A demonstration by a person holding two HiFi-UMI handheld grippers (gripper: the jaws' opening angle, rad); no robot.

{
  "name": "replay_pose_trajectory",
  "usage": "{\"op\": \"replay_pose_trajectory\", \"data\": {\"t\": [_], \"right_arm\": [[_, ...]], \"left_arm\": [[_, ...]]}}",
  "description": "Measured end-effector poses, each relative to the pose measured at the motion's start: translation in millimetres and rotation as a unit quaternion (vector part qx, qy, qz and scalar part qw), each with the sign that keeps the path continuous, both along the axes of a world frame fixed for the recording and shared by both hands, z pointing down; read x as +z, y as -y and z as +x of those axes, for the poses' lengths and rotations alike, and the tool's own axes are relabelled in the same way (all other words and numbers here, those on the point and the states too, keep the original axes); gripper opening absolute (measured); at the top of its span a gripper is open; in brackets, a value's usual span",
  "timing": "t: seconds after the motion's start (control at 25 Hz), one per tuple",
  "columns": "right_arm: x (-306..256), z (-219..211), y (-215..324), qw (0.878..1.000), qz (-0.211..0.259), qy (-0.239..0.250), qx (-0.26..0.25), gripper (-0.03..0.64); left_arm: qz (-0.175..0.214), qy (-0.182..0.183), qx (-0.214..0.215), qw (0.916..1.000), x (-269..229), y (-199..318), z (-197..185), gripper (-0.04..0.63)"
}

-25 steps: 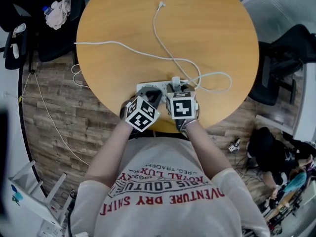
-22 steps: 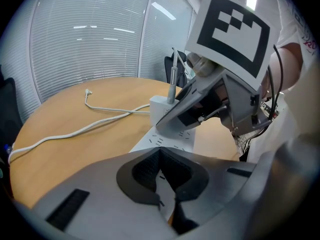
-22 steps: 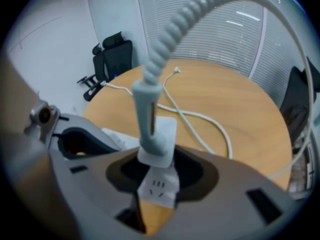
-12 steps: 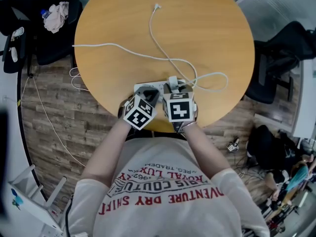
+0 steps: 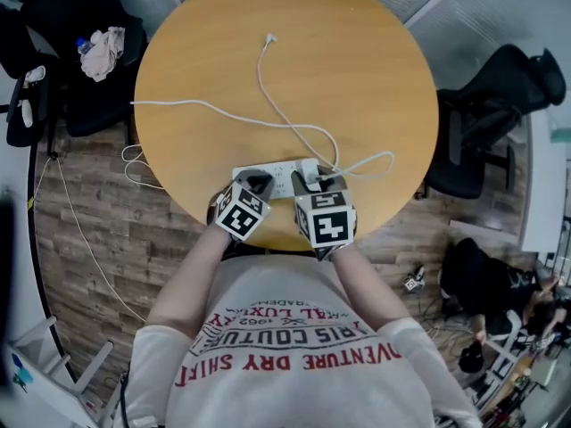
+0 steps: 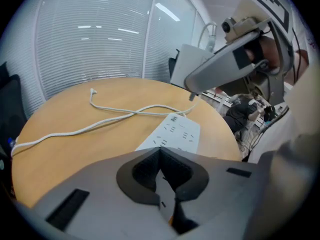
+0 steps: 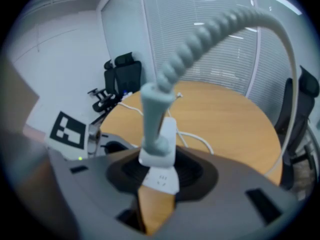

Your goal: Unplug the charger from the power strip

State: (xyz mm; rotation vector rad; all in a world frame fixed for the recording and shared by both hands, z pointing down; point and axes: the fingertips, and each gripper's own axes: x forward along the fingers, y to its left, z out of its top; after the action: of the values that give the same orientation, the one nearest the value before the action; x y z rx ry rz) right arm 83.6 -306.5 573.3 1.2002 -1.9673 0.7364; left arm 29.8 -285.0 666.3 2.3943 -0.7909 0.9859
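A white power strip [image 5: 272, 177] lies near the front edge of the round wooden table [image 5: 357, 78]. My left gripper [image 5: 257, 185] is shut, its tip down on the strip's [image 6: 176, 132] near end, with the pads [image 6: 145, 171] meeting. My right gripper [image 5: 314, 185] is shut on the white charger [image 7: 158, 153] and holds it clear above the strip, whose sockets [image 7: 162, 178] show underneath. The left gripper view shows the charger [image 6: 187, 64] hanging in the air. Its cable [image 5: 290, 125] loops across the table to a loose plug end [image 5: 268, 37].
The strip's own white cord [image 5: 178, 103] runs off the table's left edge down to the wood floor. Black office chairs stand at the left [image 5: 62, 52] and right [image 5: 491, 96]. The person's torso is close behind the table's near edge.
The right gripper has risen with the charger, which has come out of the strip. The left gripper has stayed on the strip.
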Motion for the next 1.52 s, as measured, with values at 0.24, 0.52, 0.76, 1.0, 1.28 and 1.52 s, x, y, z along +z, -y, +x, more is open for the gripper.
{"op": "replay_pose_trajectory", "data": {"t": [0.24, 0.52, 0.76, 1.0, 1.28, 1.52], "right_arm": [[-21.3, 17.4, 0.5, 0.999, 0.036, 0.012, -0.003, 0.160], [-73.0, 24.1, 20.1, 0.991, 0.125, 0.056, 0.003, 0.156], [-120.4, 26.1, 33.9, 0.978, 0.192, 0.084, 0.006, 0.156], [-167.6, 19.2, 39.7, 0.962, 0.245, 0.119, -0.010, 0.155], [-212.8, 15.9, 45.2, 0.939, 0.299, 0.169, -0.023, 0.155], [-213.5, 16.8, 44.6, 0.939, 0.302, 0.159, -0.032, 0.155]], "left_arm": [[0.053, -0.059, -0.090, 0.9928, -53.1, 29.7, -4.0, 0.031], [0.168, -0.108, -0.104, 0.9744, -156.8, 62.9, -10.3, 0.031], [0.271, -0.147, -0.115, 0.9442, -250.6, 65.8, -23.6, 0.031], [0.315, -0.191, -0.152, 0.9172, -309.0, 61.0, -43.4, 0.031], [0.350, -0.191, -0.188, 0.8975, -341.2, 56.4, -77.8, 0.031], [0.352, -0.190, -0.201, 0.8942, -346.3, 56.2, -86.2, 0.031]]}}
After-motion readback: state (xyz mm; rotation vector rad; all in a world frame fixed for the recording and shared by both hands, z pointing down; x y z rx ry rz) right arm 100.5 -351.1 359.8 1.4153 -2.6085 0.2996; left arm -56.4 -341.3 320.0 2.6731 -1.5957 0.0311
